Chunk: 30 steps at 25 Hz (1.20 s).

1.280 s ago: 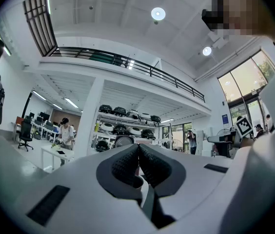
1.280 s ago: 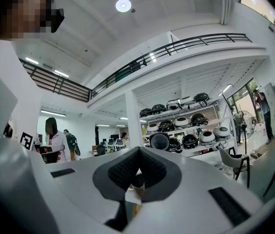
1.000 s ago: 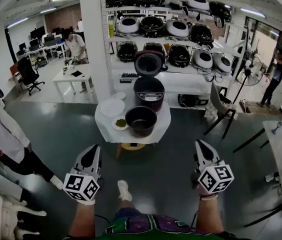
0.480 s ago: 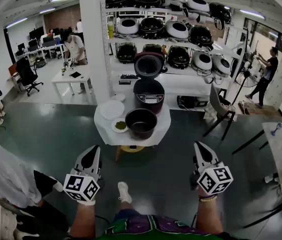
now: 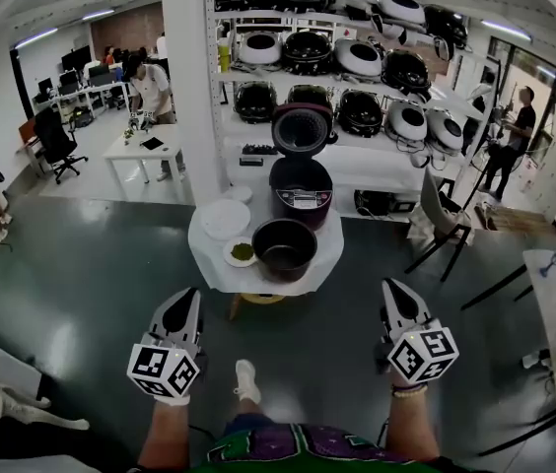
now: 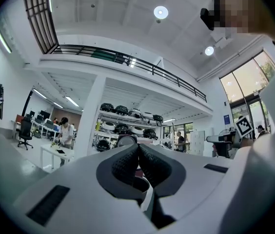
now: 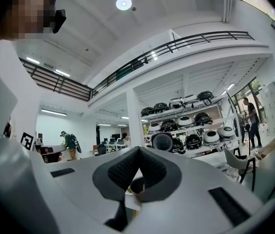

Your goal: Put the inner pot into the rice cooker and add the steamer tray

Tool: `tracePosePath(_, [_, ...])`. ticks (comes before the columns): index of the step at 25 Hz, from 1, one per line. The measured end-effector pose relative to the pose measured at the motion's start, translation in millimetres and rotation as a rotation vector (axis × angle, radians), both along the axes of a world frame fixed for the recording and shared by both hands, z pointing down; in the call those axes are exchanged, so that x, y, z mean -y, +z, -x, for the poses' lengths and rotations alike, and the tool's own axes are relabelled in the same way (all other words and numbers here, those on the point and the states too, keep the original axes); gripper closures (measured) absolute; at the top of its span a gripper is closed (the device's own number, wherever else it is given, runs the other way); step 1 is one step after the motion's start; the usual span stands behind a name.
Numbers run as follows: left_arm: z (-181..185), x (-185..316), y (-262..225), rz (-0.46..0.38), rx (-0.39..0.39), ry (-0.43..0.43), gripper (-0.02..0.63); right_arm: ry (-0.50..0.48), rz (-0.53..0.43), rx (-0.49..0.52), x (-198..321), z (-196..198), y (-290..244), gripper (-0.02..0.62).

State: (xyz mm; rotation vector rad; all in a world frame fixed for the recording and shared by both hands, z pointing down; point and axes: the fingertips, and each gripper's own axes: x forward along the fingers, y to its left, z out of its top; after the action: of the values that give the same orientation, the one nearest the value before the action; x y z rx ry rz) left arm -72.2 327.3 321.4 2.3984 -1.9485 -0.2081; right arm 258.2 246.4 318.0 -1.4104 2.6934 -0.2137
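**Head view.** Approach step, nothing grasped yet. The left gripper (image 5: 185,302) and right gripper (image 5: 394,296) are held level over the floor (image 5: 81,294), both well short of the surface (image 5: 258,276).
- The inner pot (image 5: 284,248) sits on the near part of the surface, just in front of the rice cooker (image 5: 301,191).
- The cooker's lid (image 5: 303,128) stands up, so the opening looks free.
- A white round piece (image 5: 225,218), probably the steamer tray, lies to the left of the cooker.
- A small dish (image 5: 242,252) with something green in it sits just beside the pot on its left. It is the likeliest thing to get knocked.
- A chair (image 5: 438,227) to the right and the shelf of cookers (image 5: 357,77) behind stand clear of the path.

**Left gripper view.** The left gripper (image 6: 137,154) has its pads pressed together with nothing between them. The raised lid (image 6: 126,140) shows just over the jaws.

**Right gripper view.** The right gripper (image 7: 138,163) is likewise closed and empty, aimed toward the shelf (image 7: 191,126).

**Next, by my judgement.** Close the remaining gap to the surface, part the jaws, and take the pot by its rim while keeping clear of the dish. The tray follows after the pot.
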Motion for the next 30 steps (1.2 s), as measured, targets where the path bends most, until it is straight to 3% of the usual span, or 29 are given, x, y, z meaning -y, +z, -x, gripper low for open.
tracePosePath(12, [28.3,96.6,-2.2,0.005,-0.002,0.018,0.584,0.004,0.01,-0.01,93.5,34.9,-0.3,0.589])
tracePosePath(22, [58.8,218.0,-16.1,0.018,-0.01,0.073,0.584,0.044,0.008,-0.016,199.8,68.9,-20.5,0.589])
tracePosePath(30, [95.8,321.0,-36.6,-0.002,0.013,0.157,0.584,0.094,-0.058,-0.004,279.8,113.8,-41.2,0.589])
